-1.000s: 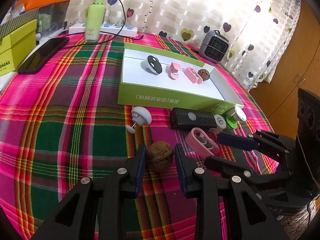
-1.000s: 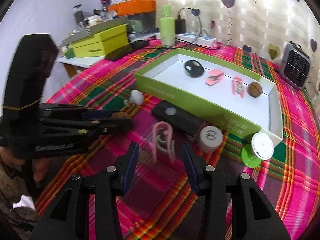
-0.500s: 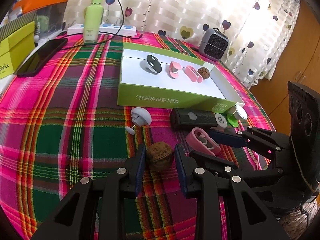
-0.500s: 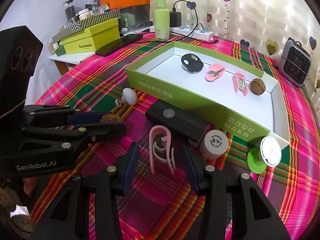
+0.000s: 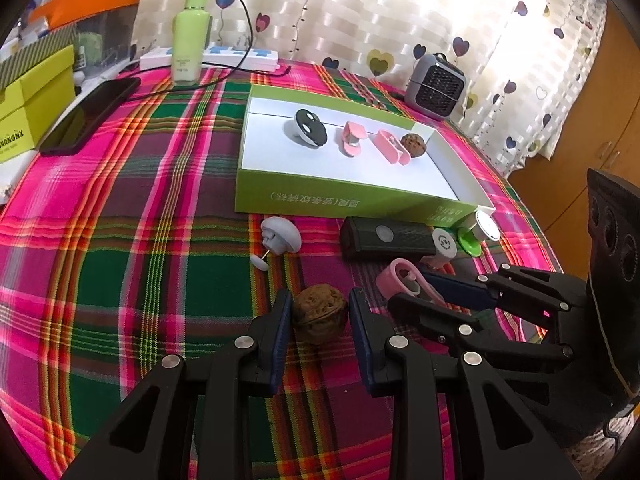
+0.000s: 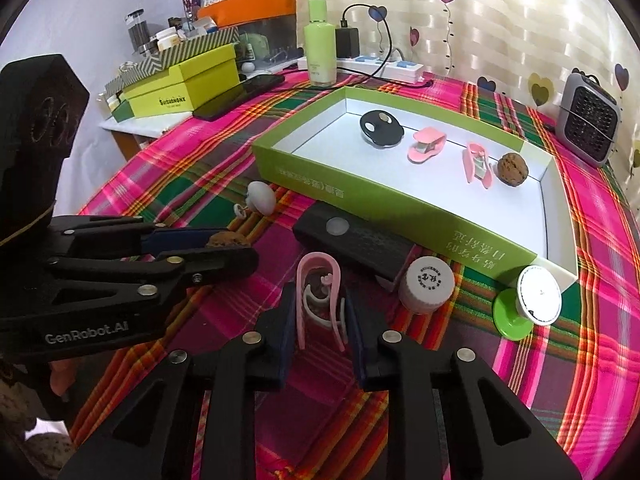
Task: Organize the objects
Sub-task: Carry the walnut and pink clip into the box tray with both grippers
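My left gripper is closed around a brown walnut on the plaid cloth; both pads touch its sides. My right gripper has closed around a pink clip lying on the cloth, pads against its two arms. The clip also shows in the left wrist view. A green box lid with a white floor holds a black-and-white mushroom piece, a pink car toy, another pink clip and a second walnut.
In front of the box lie a white mushroom piece, a black remote-like bar, a white bottle cap and a green-based white disc. A phone, green bottle, power strip and small heater stand behind.
My right gripper moved forward over the pink clip and its jaws narrowed onto it. My left gripper stayed around the walnut, closing slightly.
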`<action>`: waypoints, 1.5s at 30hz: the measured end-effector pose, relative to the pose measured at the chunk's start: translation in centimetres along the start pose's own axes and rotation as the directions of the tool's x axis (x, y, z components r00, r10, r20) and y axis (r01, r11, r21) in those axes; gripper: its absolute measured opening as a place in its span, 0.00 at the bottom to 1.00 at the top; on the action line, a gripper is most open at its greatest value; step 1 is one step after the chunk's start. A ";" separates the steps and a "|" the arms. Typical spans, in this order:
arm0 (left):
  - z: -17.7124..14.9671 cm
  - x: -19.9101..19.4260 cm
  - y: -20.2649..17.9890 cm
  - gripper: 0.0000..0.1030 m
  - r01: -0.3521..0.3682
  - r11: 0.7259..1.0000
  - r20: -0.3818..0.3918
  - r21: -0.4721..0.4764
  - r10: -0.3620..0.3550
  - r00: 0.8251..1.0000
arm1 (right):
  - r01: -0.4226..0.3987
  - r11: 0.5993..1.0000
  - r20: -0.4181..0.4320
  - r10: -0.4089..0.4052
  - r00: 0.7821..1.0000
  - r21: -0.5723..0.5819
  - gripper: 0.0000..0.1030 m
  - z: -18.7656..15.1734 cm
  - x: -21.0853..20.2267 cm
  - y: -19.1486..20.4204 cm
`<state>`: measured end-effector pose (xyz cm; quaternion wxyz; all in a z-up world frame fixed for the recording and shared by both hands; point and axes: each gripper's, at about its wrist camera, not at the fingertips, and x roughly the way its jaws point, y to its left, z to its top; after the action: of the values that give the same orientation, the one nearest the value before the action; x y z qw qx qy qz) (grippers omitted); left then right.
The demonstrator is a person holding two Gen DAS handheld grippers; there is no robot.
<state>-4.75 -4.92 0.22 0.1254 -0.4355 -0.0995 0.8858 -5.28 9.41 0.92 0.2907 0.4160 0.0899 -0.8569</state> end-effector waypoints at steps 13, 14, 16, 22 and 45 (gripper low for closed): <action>0.4 -1.0 -0.9 0.26 -0.001 1.000 0.013 0.011 0.001 1.000 | -0.029 0.999 0.024 0.029 0.999 0.013 0.24 -0.1 -1.1 -0.2; 0.5 -1.1 -1.0 0.26 -0.001 1.000 0.015 0.013 0.001 1.000 | -0.029 0.999 0.025 0.029 0.999 0.014 0.24 -0.2 -1.2 -0.2; 0.5 -1.2 -1.2 0.26 -0.004 1.000 0.015 0.015 0.004 1.000 | -0.028 0.999 0.027 0.028 0.999 0.019 0.24 -0.2 -1.4 -0.3; 0.7 -1.5 -1.4 0.26 -0.004 1.000 0.023 0.026 0.004 1.000 | -0.021 0.999 0.045 0.019 0.999 0.039 0.24 -0.1 -2.2 -0.8; 5.5 -1.4 -2.3 0.26 -0.010 0.998 0.074 0.066 0.005 0.997 | 0.027 0.997 0.094 -0.035 0.995 0.078 0.24 3.6 -3.2 -3.6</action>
<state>-7.99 -3.53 5.23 0.1327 -0.3985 -0.0732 0.9046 -8.13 12.26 5.37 0.2651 0.3843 0.0494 -0.8830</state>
